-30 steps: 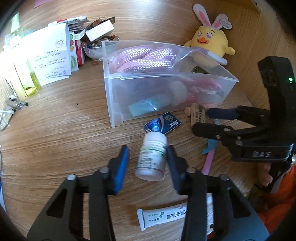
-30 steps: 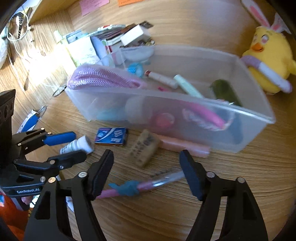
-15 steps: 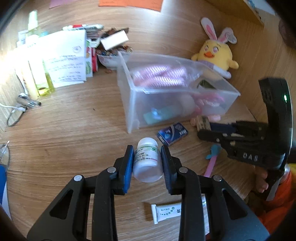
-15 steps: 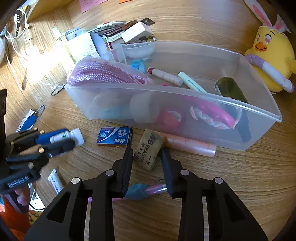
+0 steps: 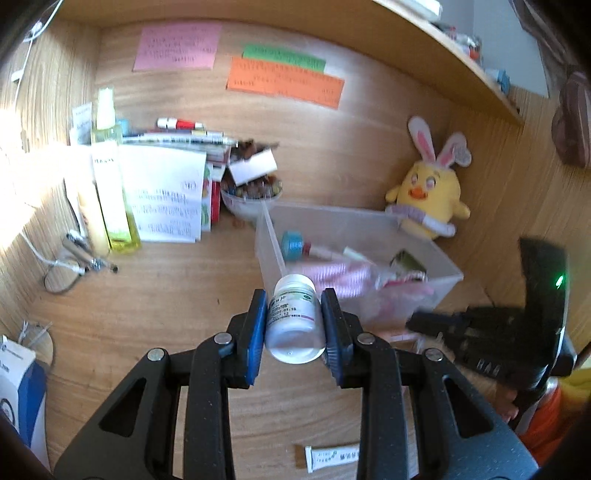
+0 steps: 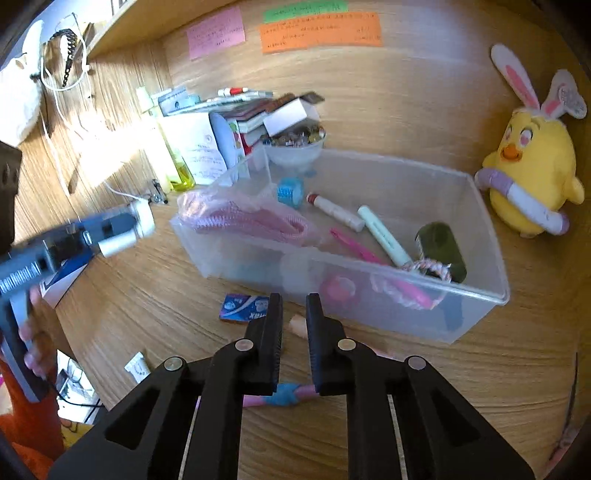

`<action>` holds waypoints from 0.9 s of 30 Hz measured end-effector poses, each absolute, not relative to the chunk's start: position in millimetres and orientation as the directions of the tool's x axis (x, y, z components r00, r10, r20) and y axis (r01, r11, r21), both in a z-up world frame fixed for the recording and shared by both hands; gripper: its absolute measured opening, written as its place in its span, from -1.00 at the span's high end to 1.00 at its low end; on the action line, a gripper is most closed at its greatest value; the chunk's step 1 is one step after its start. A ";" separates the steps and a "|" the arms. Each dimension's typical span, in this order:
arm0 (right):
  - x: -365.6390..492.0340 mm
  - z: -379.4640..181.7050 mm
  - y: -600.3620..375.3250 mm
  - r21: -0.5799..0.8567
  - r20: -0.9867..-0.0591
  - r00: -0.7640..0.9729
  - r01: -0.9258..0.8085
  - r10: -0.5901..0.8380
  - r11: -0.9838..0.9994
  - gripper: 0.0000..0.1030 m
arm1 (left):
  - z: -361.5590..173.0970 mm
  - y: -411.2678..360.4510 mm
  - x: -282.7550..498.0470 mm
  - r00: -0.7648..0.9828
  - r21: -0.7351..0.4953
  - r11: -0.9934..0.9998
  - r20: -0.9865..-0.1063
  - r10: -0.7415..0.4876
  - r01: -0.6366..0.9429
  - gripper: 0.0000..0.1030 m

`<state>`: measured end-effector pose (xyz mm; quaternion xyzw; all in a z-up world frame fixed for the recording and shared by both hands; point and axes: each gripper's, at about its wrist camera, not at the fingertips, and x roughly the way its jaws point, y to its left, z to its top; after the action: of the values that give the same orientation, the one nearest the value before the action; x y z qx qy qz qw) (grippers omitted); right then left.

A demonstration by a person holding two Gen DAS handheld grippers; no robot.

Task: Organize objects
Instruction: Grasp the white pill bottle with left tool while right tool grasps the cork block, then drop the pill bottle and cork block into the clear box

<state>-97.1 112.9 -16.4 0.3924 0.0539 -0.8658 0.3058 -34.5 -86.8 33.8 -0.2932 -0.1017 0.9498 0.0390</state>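
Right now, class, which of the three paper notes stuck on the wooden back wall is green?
The narrow green note, topmost, directly above the wide orange note; the pink note sits apart, left.

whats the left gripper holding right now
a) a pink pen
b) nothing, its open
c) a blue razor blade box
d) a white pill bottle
d: the left gripper has both blue pads pressed against the sides of the white pill bottle, lifted off the desk, while the blue razor blade box and the pink pen lie on the wood.
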 end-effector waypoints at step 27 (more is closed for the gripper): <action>-90.4 -27.8 93.8 0.145 -0.715 -0.439 0.668 -0.544 -0.730 0.27 | 29.6 -72.2 -125.2 -0.770 -0.255 -0.965 -0.605 0.203 -0.054 0.43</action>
<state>-90.4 93.8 -27.8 0.3898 0.0795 -0.8444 0.3588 -125.2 -72.2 29.6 -0.3320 -0.1122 0.9340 0.0690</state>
